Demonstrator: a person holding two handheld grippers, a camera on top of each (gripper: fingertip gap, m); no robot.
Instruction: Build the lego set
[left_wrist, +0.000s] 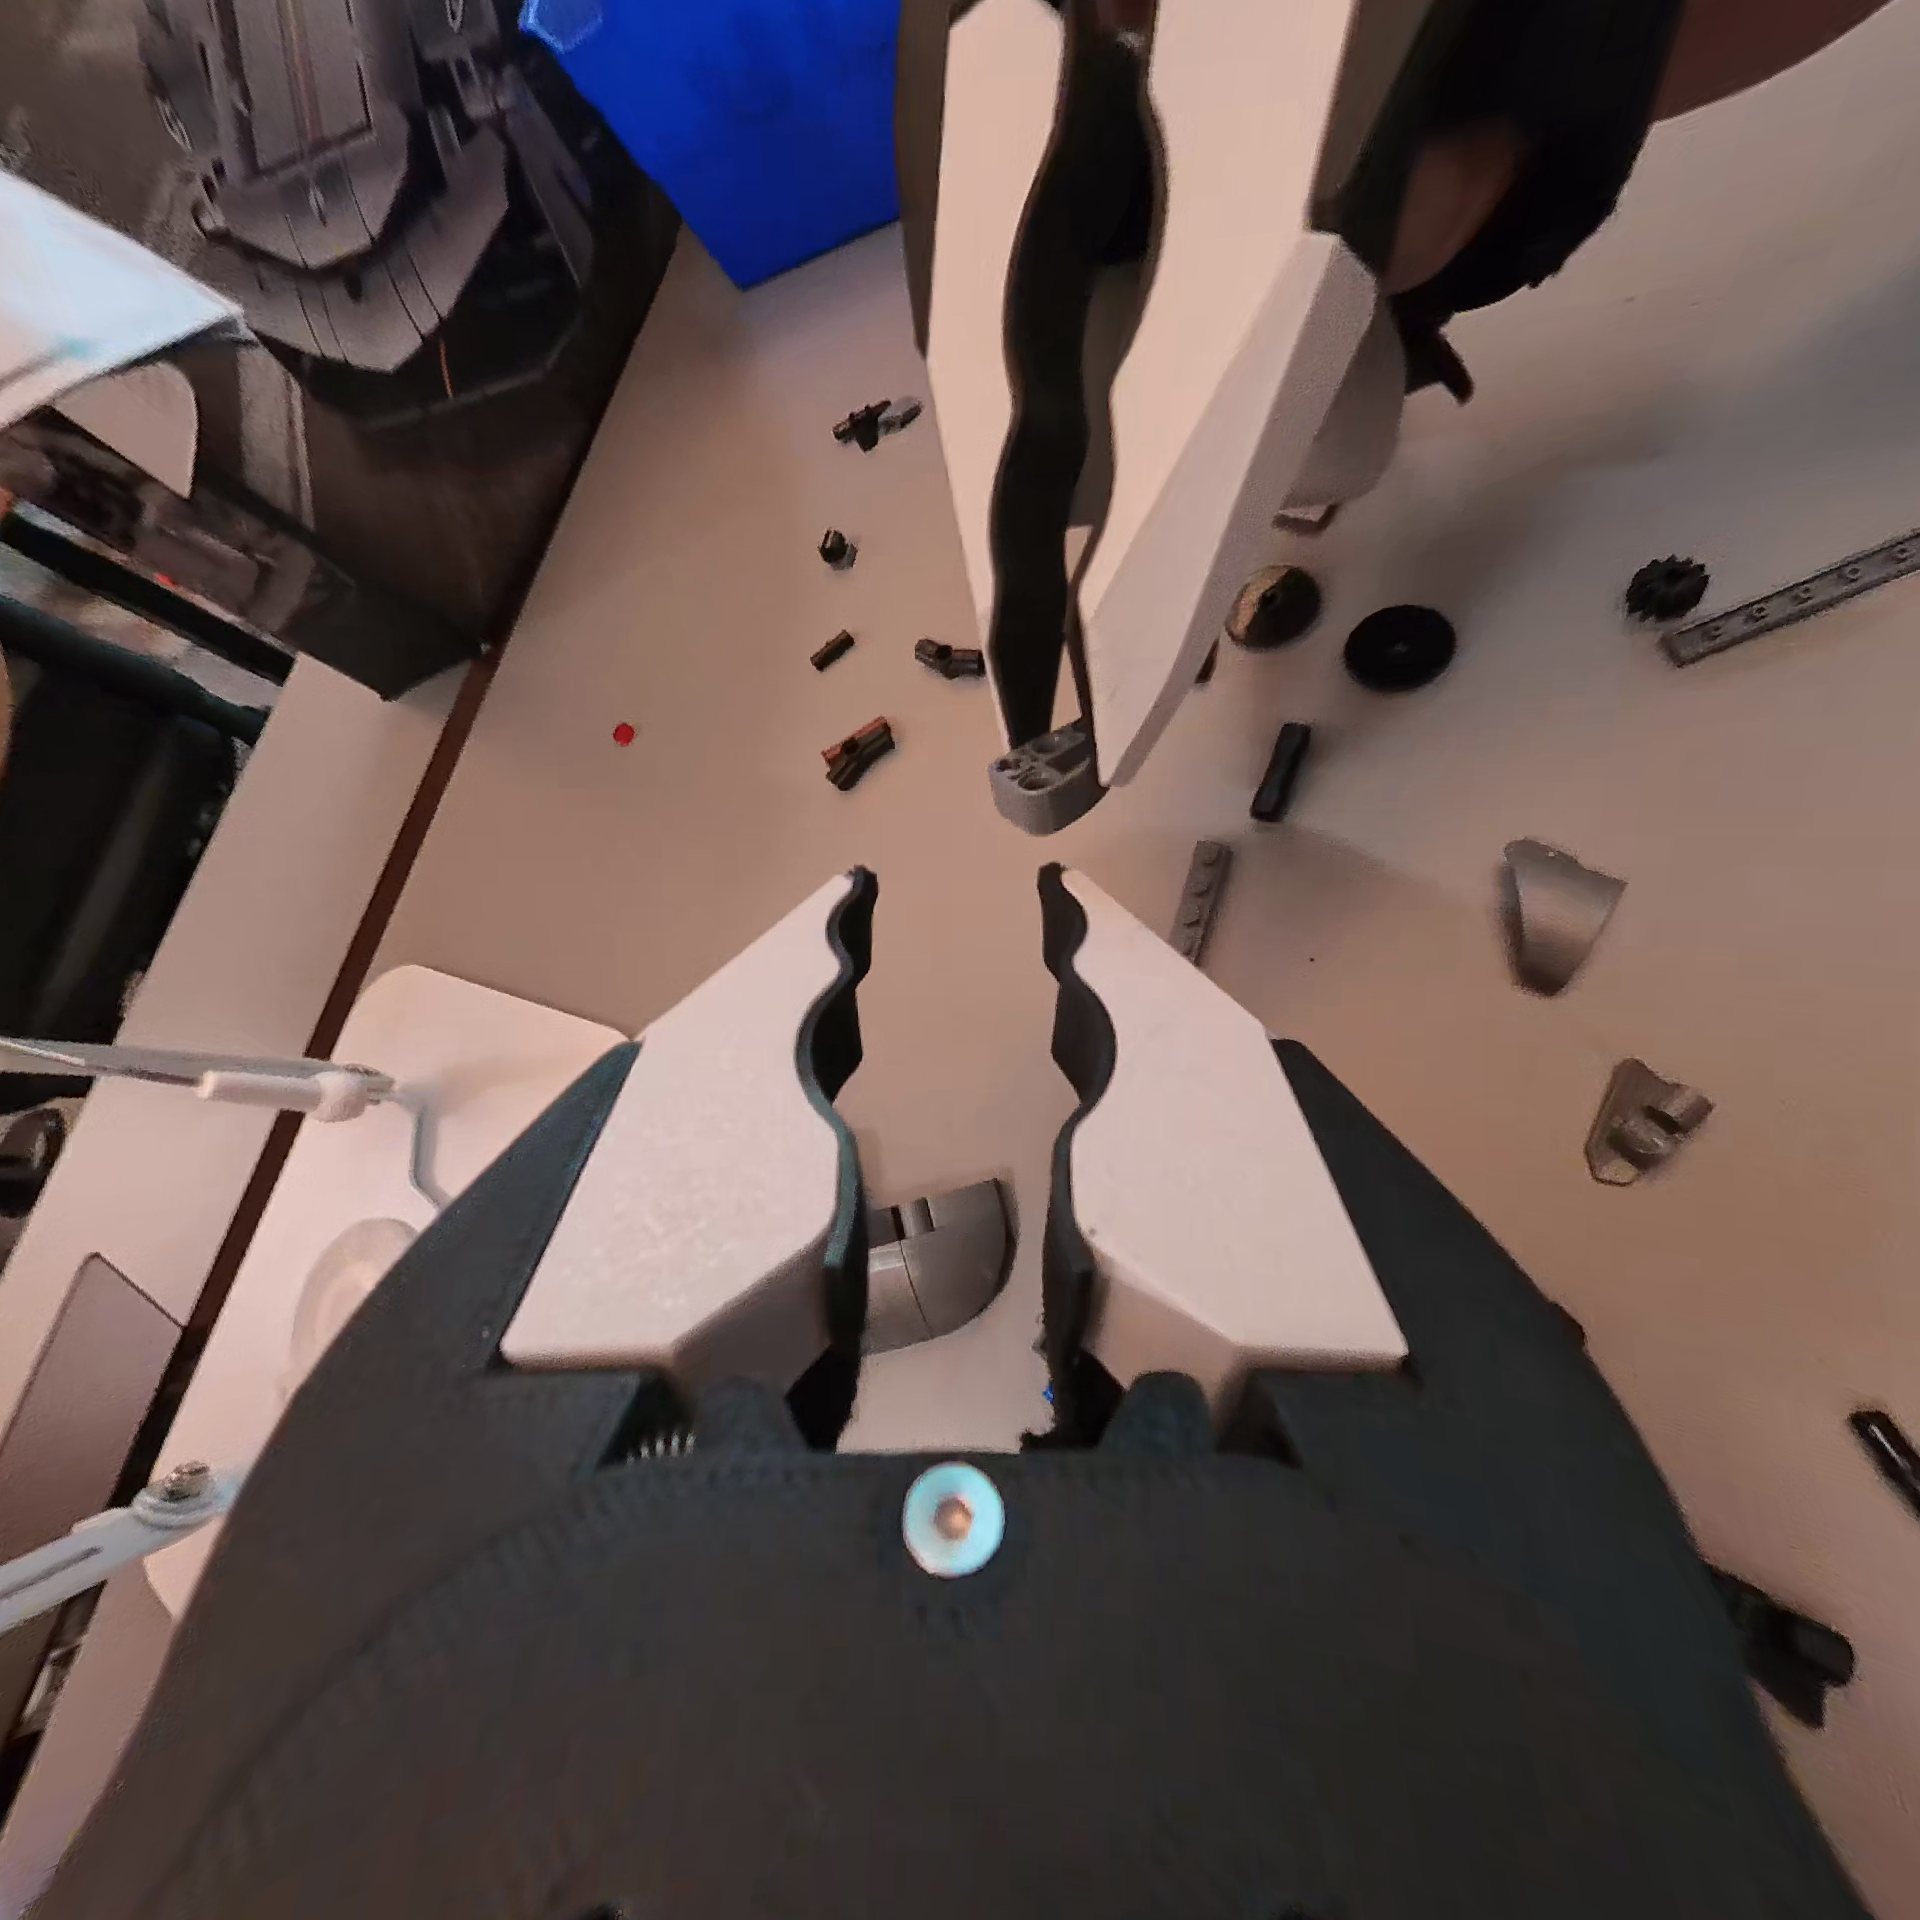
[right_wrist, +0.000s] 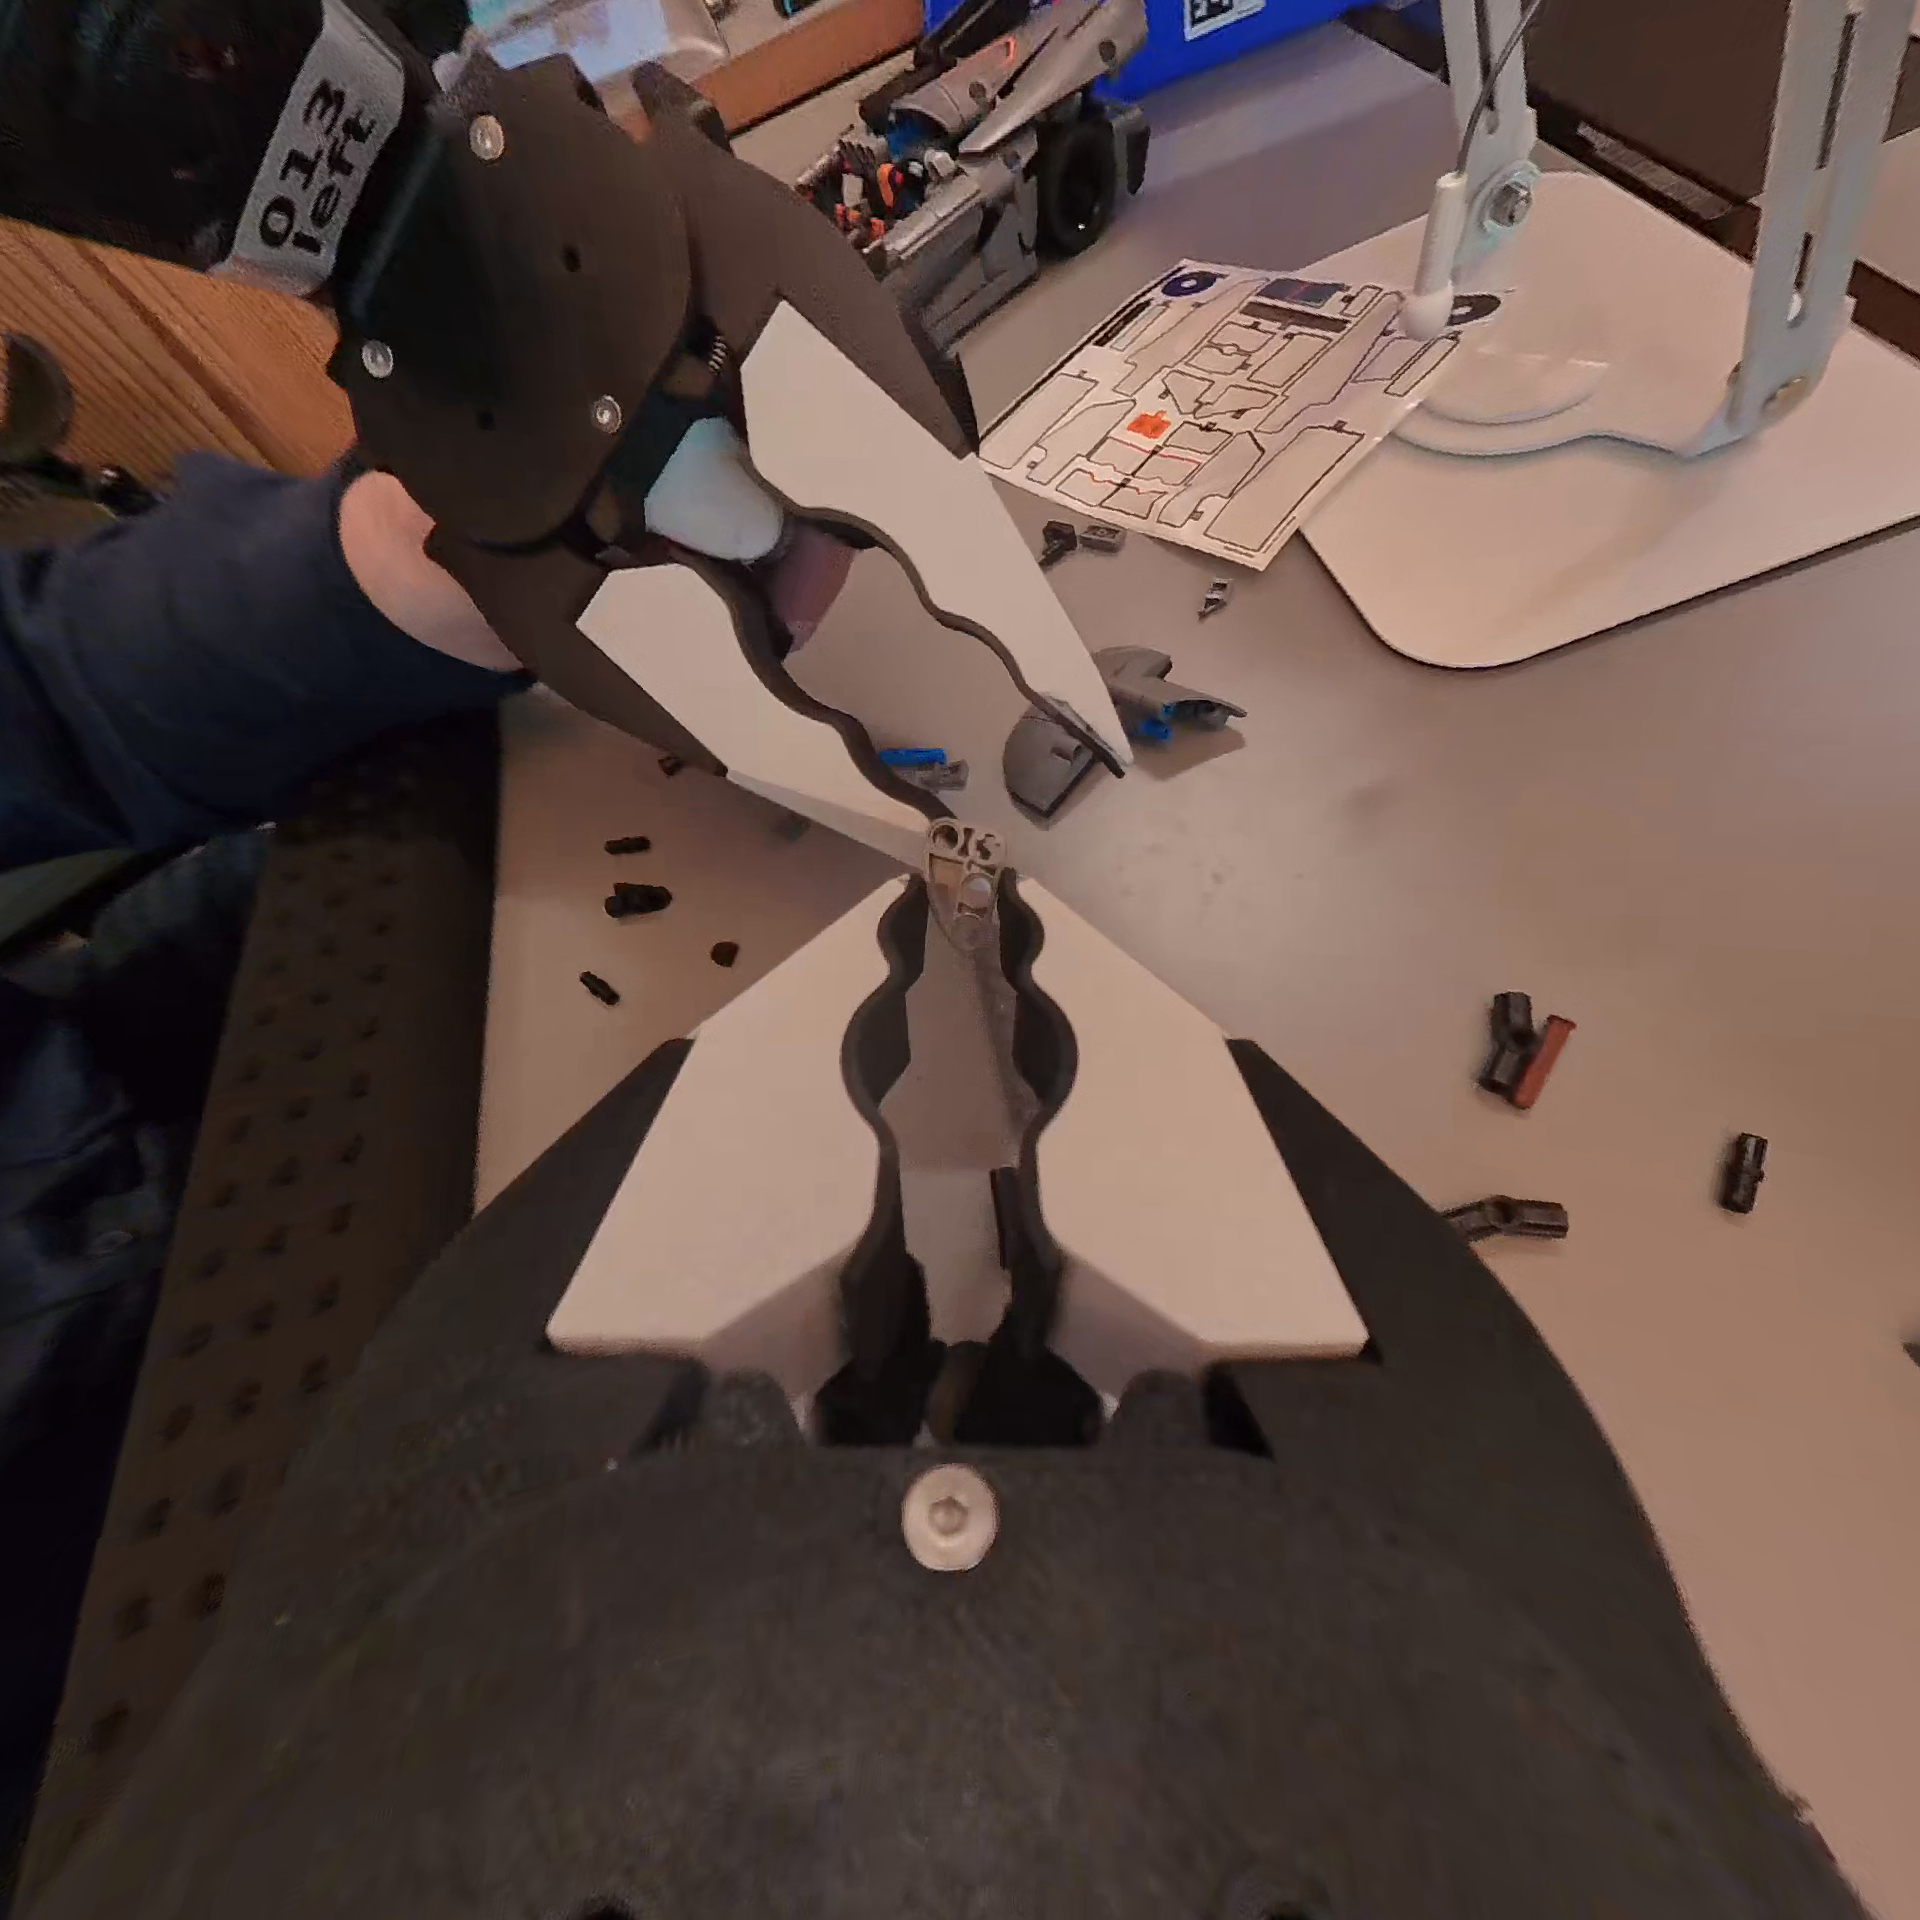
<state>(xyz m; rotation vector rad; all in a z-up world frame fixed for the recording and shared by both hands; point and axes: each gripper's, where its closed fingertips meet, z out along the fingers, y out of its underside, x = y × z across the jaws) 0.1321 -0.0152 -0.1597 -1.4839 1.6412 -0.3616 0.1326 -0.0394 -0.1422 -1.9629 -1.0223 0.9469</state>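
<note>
Here, the right claw (right_wrist: 961, 883), white wedge fingers lined with wavy black rubber, pinches a small grey holed plastic lego beam (right_wrist: 966, 878) at its tips; facing it, the left claw (left_wrist: 956, 883) gapes empty above the smooth pale worktop (left_wrist: 1351, 1299).

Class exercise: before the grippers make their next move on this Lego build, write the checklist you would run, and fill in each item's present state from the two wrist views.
1. Right gripper holds a part: ok, shut on the grey holed piece.
2. Piece gripped securely: cannot tell; only its lower end sits between the tips.
3. Left gripper free to take or add a part: ok, open and empty.
4. Grippers apart: ok in the left wrist view, though the tips look very close in the right wrist view.
5. Small black pins within sight on the table: ok.
6. Which part goes next: cannot tell.
</note>
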